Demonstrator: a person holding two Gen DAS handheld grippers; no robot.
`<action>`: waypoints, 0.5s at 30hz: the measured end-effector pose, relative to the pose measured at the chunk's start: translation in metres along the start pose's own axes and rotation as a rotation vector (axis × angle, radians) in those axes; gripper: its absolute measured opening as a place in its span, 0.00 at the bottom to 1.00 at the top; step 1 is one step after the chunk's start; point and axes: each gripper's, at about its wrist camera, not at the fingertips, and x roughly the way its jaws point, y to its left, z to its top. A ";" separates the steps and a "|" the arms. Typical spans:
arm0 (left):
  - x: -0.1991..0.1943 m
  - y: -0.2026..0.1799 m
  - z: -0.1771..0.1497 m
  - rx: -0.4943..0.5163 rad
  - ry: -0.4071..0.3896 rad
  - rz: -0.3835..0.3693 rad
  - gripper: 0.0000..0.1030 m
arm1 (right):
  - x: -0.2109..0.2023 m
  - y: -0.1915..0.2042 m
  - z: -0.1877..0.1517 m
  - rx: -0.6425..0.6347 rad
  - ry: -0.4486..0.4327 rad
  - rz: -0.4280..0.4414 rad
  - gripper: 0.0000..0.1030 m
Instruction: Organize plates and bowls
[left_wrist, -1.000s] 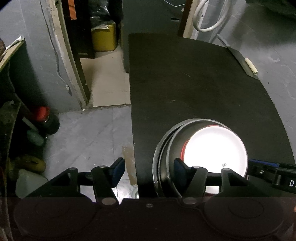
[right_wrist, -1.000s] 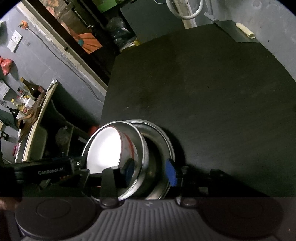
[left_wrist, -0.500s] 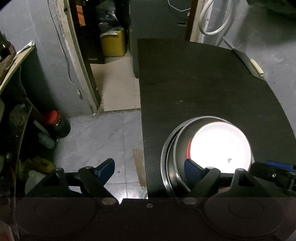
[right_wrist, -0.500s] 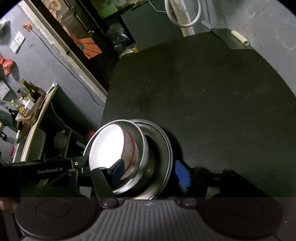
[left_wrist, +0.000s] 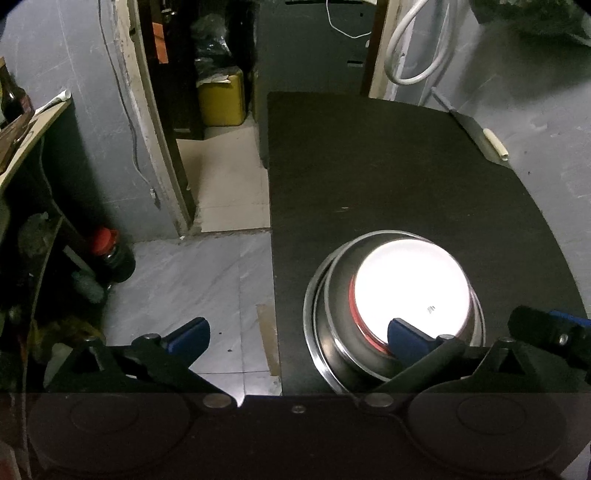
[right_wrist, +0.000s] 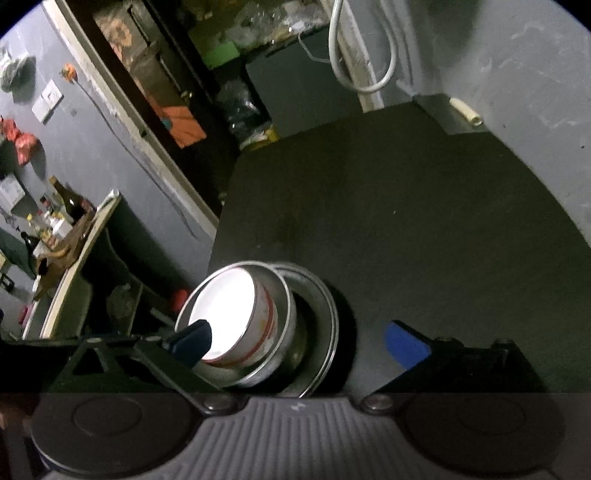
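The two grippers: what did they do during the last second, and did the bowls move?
Both the left gripper and right gripper opened wide and backed off. The right one had its jaws astride the steel bowl wall. The white bowl stays nested in it, on the steel plate.

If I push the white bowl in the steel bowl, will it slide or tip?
The white bowl sits tilted inside the steel bowl, so it would probably rock or slide. It looks ceramic, likely heavy and chip-prone. The smooth metal probably gives little grip.
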 end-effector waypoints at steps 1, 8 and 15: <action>-0.002 0.000 -0.001 -0.006 -0.003 -0.001 0.99 | -0.003 -0.001 -0.001 0.000 -0.013 0.002 1.00; -0.017 0.000 -0.012 -0.072 -0.103 -0.025 0.99 | -0.010 -0.007 -0.004 -0.015 -0.061 -0.001 1.00; -0.032 -0.009 -0.023 -0.082 -0.214 -0.044 0.99 | -0.014 -0.013 -0.011 -0.007 -0.066 0.012 1.00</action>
